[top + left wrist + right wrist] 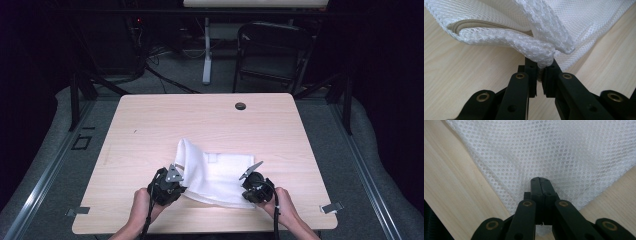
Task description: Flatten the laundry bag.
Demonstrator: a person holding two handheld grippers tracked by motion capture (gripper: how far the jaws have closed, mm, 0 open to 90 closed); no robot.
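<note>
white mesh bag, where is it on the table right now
In the high view the white mesh bag lies on the near middle of the table, stretched between the left gripper and the right gripper, each clamped on a near corner.

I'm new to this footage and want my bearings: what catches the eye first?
A white mesh bag lies on the near middle of the wooden table, its zipper edge folded over at the left. The left gripper pinches that bunched edge, and the right gripper is shut on the bag's near right corner.

Black two-jaw tongs [539,66], brass rivets at linkage pivots; grey three-cornered plates on top; black cables trailing.
</note>
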